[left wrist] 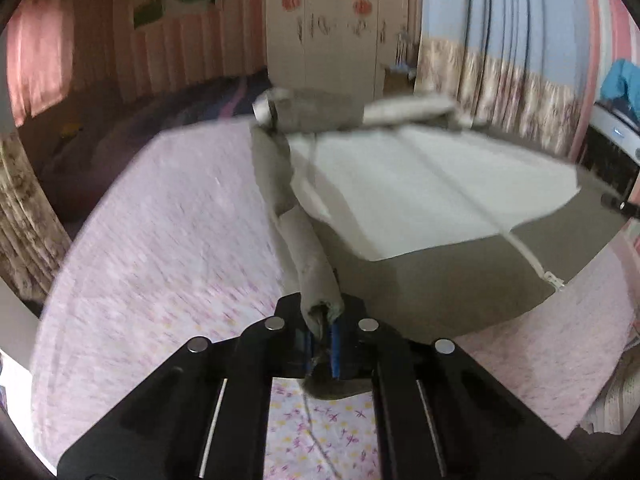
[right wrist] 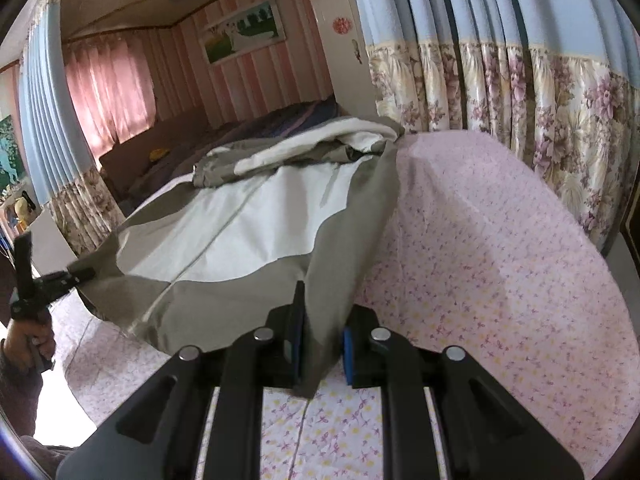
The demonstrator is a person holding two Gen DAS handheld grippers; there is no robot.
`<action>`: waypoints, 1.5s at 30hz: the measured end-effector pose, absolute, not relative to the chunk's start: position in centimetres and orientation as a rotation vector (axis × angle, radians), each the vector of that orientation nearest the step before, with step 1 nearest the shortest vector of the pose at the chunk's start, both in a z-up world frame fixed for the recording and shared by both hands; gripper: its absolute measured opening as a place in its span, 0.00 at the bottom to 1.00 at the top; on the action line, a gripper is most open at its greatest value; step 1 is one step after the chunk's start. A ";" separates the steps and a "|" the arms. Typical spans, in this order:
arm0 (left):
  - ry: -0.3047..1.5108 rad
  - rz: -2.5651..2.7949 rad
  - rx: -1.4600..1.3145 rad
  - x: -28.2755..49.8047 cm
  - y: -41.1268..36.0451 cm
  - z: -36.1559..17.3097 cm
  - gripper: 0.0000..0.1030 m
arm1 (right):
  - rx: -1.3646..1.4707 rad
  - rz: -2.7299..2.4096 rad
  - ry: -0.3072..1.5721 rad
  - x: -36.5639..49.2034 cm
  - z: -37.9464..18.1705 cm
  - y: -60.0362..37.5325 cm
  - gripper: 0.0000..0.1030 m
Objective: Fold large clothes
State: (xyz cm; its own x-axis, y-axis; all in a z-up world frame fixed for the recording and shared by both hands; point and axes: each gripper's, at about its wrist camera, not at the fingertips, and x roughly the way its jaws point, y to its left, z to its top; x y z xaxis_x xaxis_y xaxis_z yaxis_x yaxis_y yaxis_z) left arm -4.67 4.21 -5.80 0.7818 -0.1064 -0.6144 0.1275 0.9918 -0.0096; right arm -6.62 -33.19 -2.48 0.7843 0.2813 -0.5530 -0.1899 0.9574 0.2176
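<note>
Jacket held up at both bottom corners over the bed, fold barely begun.

Left tongs were clenched on a rolled grey edge of the jacket; right tongs gripped a grey fold of the opposite side, cloth pinched between the blue pads. The jacket stretched ahead of both tongs, grey-and-white, zipper shut, its far end bunched in a heap beyond them, the near hem lifted off the bed. Left view was blurred. Judged: early stage, garment spread and grasped, no clean fold laid yet. Still to do: bring the hem toward the collar, tuck the sleeves, flatten it.
</note>
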 end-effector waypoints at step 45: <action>0.694 -0.034 0.006 35.3 6.4 2.3 0.13 | 0.163 0.146 0.665 32.4 3.6 -32.5 0.15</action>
